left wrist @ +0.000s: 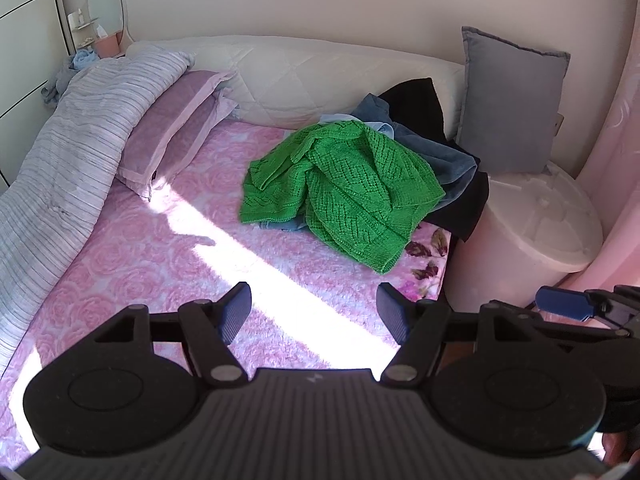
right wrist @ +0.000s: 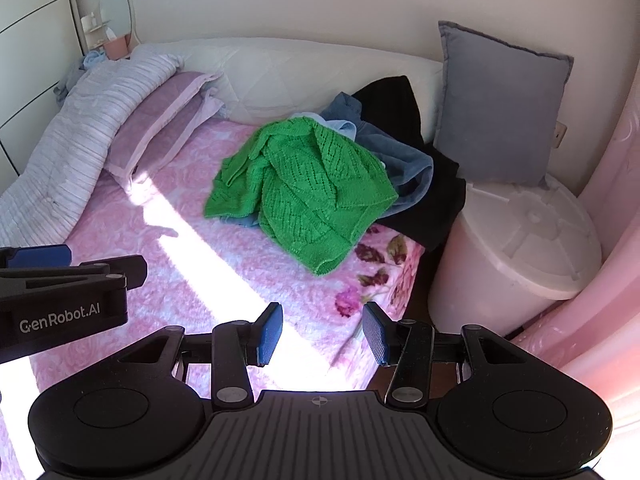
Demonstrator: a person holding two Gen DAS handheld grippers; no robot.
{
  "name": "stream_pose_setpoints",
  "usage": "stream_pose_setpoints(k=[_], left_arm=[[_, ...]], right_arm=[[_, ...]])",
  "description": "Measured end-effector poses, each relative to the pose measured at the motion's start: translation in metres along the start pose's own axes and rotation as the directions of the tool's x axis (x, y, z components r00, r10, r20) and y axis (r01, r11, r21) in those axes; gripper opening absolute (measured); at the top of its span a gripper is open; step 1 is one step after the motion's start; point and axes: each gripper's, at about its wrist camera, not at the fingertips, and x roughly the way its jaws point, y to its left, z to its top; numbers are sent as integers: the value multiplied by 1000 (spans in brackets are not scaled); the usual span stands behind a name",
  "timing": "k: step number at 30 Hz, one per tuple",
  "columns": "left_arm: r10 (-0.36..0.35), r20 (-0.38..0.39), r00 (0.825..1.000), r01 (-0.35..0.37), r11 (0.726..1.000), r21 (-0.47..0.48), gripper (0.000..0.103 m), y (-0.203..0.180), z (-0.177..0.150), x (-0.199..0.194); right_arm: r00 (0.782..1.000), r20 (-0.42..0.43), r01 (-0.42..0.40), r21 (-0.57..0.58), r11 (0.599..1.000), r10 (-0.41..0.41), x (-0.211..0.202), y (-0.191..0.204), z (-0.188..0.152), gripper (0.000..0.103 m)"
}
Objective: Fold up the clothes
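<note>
We hold the left gripper [left wrist: 314,312] and the right gripper [right wrist: 322,334] with jaws open, empty; we should pinch the green sweater [left wrist: 344,188] at its edge, not the pile under it.

a bright green knitted sweater [left wrist: 344,192] with an openwork diamond pattern lies crumpled and unfolded on top of a small heap of clothes, near the right edge of the bed. one end trails down toward the near side. beneath and behind it sits a rumpled blue-grey garment [left wrist: 448,160], with a scrap of pale blue fabric [left wrist: 380,126] showing at the top. a black garment [left wrist: 424,98] lies furthest back, draping over the bed's right edge
</note>
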Motion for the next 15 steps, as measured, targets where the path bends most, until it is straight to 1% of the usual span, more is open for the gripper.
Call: stream_pose_setpoints(k=[8,15], left_arm=[[-26,1,1000,26,1000,5,66,1,0,0],[-39,-10,999,39,999,3,66,3,-4,2]], right_arm=[[999,23,31,-2,1000,-31,-7,6,0,48],[998,18,55,0,998,-55,-9,9,-7,48]])
